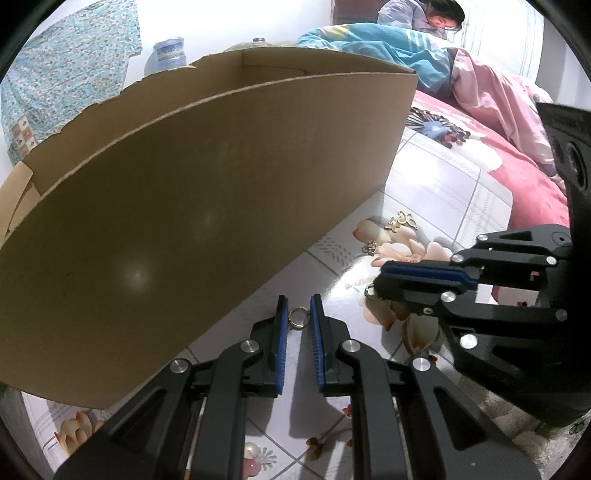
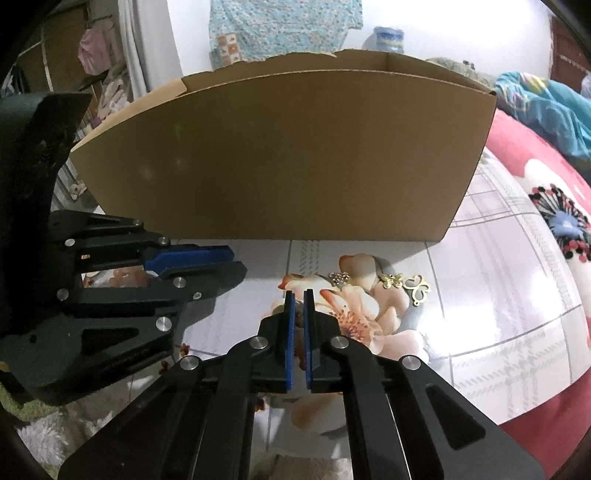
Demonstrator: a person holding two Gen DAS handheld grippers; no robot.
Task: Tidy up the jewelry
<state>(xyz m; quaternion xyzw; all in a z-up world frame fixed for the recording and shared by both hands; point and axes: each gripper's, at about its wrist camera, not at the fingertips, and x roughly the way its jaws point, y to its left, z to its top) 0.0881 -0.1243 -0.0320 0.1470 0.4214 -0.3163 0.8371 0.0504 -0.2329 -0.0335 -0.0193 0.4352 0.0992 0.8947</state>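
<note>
A gold ring (image 1: 297, 316) lies on the glossy floral tabletop between the fingertips of my left gripper (image 1: 298, 308), whose jaws stand slightly apart around it, not clamped. My right gripper (image 2: 299, 295) has its jaws nearly closed with a narrow gap; in the left wrist view (image 1: 380, 284) a small gold piece (image 1: 369, 291) shows at its tip. Gold charms lie loose on the table: a knot-like piece (image 2: 339, 277), a flower piece (image 2: 392, 280) and a butterfly outline (image 2: 417, 288). A large open cardboard box (image 2: 280, 155) stands just behind them.
The table (image 2: 498, 295) is covered with a shiny floral plastic sheet. A bed with red and pink bedding (image 1: 517, 147) lies to the right, with a person (image 1: 439, 16) at its far end. A patterned cloth (image 2: 280, 26) hangs on the wall behind.
</note>
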